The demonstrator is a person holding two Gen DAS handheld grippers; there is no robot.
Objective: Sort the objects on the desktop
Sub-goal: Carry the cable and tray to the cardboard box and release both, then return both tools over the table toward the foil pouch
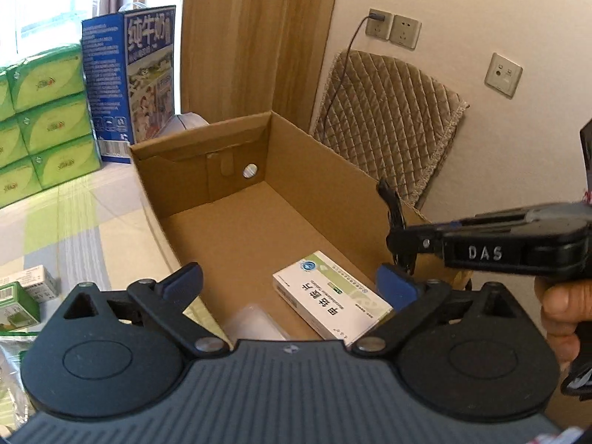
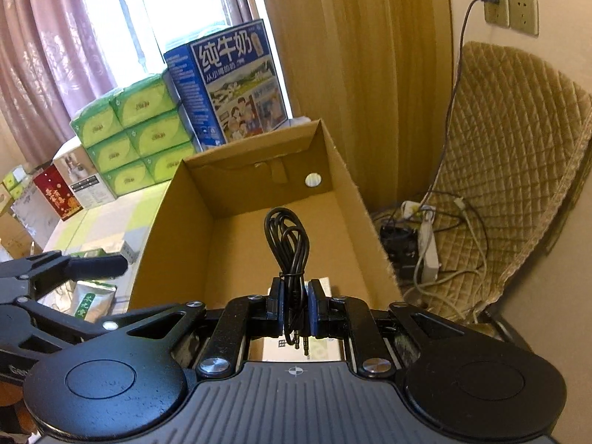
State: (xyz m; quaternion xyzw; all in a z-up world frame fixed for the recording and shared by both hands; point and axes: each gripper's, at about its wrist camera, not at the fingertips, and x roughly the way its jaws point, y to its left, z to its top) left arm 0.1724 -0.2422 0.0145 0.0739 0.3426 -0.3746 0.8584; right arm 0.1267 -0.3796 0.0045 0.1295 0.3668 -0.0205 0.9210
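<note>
An open brown cardboard box [image 1: 201,137] lies ahead on the table, and a white medicine box [image 1: 333,296] rests on its floor near the front. My left gripper [image 1: 290,283] hovers open over that front end with nothing between its blue pads. My right gripper [image 1: 397,231] comes in from the right over the box wall. It is shut on a coiled black audio cable [image 2: 286,244], which stands up above the cardboard box [image 2: 251,148], its two plugs hanging behind the pads. One finger [image 2: 96,264] of the left gripper shows at the left.
A blue milk carton case [image 2: 236,85] and stacked green tissue packs [image 2: 137,137] stand behind the box. Small boxes [image 1: 22,296] lie on the table to the left. A quilted chair [image 2: 510,170], wall sockets [image 1: 394,29] and a power strip with cables [image 2: 425,244] are to the right.
</note>
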